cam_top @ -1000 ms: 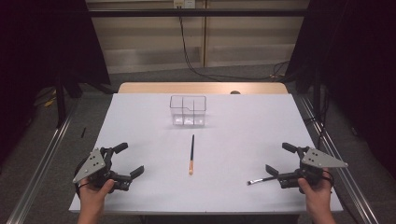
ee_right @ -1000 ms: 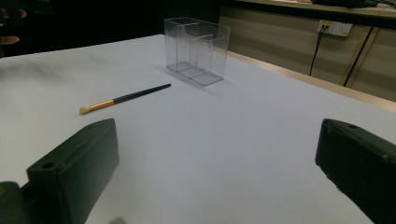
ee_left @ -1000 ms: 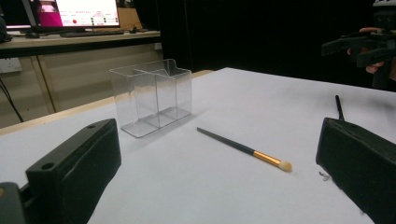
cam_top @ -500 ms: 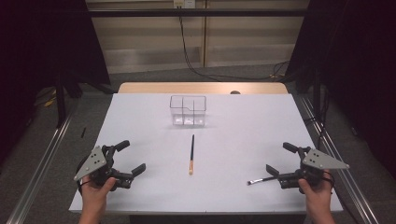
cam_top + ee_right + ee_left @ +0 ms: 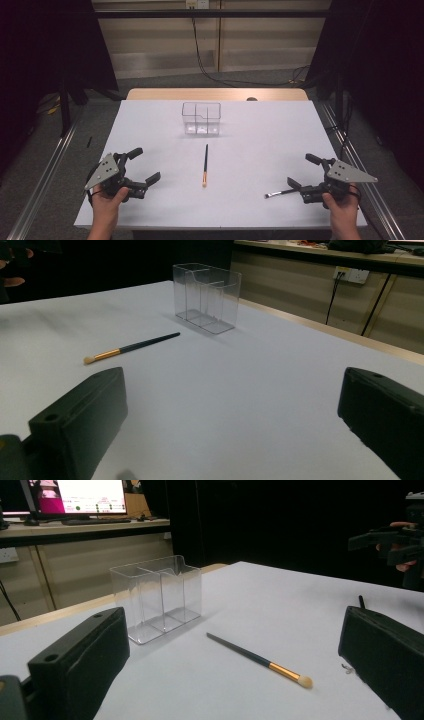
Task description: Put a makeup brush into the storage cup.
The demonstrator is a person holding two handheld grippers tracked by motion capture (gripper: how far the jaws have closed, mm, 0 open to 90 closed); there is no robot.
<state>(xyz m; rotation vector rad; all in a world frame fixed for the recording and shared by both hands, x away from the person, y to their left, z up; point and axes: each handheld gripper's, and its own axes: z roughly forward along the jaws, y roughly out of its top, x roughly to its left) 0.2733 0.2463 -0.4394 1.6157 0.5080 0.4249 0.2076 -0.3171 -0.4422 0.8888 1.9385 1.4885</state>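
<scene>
A table [image 5: 150, 130] with a smooth, matte white top stands in a dim room, with a strip of pale wood showing along its far edge. A person's 2 hands come in from the near side, each holding a black two-jaw gripper topped by a flat grey three-cornered plate.

The left gripper [image 5: 141, 164] sits near the front left corner of the table, its jaws spread wide with nothing between them. The right gripper [image 5: 302, 171] sits near the front right corner, its jaws also wide apart and empty. In both gripper views the jaws appear as thick, blocky black pads with rounded corners.

Just beside the right gripper's lower jaw lies a small brush [image 5: 278, 193], thin and dark, with a pale metal band near its tip; whether it touches the jaw cannot be told.

In the middle of the table lies a long brush [image 5: 205, 164], a slim dark handle ending in a shiny gold ferrule and a soft, rounded pale tip [image 5: 304, 681], the tip pointing toward the person.

Beyond it, well apart, stands a clear plastic organiser [image 5: 201, 119], a rectangular box with glossy see-through walls divided into 3 compartments, upright and near the far edge.
</scene>
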